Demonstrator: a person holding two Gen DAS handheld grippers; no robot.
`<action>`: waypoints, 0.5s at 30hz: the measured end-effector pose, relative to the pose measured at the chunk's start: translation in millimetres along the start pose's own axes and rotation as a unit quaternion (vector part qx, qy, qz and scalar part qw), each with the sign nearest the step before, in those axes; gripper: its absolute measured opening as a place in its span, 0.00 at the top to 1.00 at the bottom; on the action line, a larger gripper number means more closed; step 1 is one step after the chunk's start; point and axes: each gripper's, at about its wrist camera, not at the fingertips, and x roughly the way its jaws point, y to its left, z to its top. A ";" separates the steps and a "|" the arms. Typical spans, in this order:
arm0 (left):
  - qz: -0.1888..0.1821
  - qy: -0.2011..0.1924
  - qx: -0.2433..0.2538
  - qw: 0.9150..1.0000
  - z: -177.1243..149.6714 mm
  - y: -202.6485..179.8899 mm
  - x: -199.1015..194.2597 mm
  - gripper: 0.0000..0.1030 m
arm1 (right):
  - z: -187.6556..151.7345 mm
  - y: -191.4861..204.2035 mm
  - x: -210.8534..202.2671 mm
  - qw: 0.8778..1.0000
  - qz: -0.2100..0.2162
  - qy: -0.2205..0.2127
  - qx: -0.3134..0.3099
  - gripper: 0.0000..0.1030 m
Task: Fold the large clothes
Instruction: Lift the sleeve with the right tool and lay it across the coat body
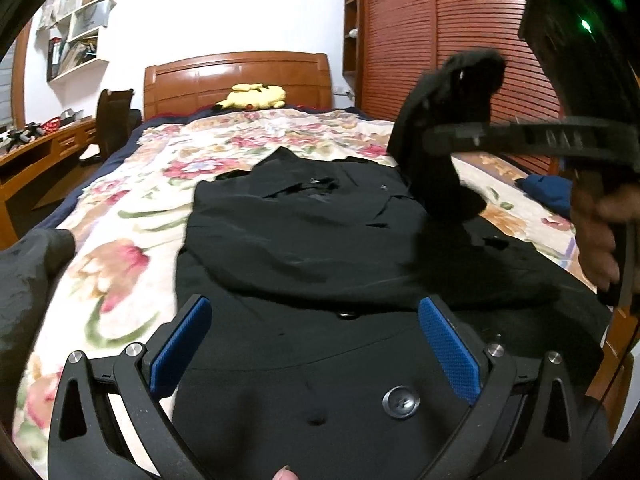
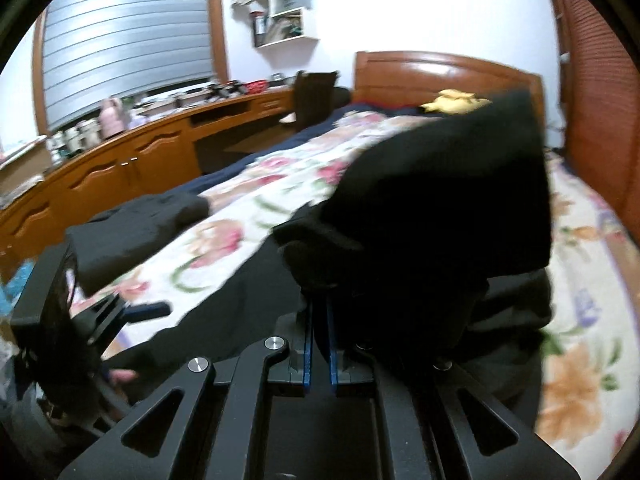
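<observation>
A large black coat (image 1: 304, 236) with big buttons lies spread on the floral bedspread (image 1: 132, 200), its left side folded in over the body. My left gripper (image 1: 316, 312) is open and empty, low over the coat's near part. My right gripper (image 2: 319, 300) is shut on a black sleeve (image 2: 440, 200) of the coat and holds it lifted above the body. In the left wrist view the right gripper (image 1: 432, 136) shows at the right with the sleeve (image 1: 436, 168) hanging from it.
A yellow plush toy (image 1: 252, 96) lies by the wooden headboard (image 1: 240, 76). A wooden desk (image 2: 120, 164) and a chair (image 1: 114, 120) stand left of the bed. A slatted wooden wardrobe (image 1: 440, 40) stands on the right. A blue cloth (image 1: 548, 190) lies at the bed's right edge.
</observation>
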 end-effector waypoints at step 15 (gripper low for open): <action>0.012 0.003 -0.016 1.000 -6.6 20.8 -6.8 0.00 | 10.9 20.5 5.4 0.999 -0.038 0.030 -0.021 0.94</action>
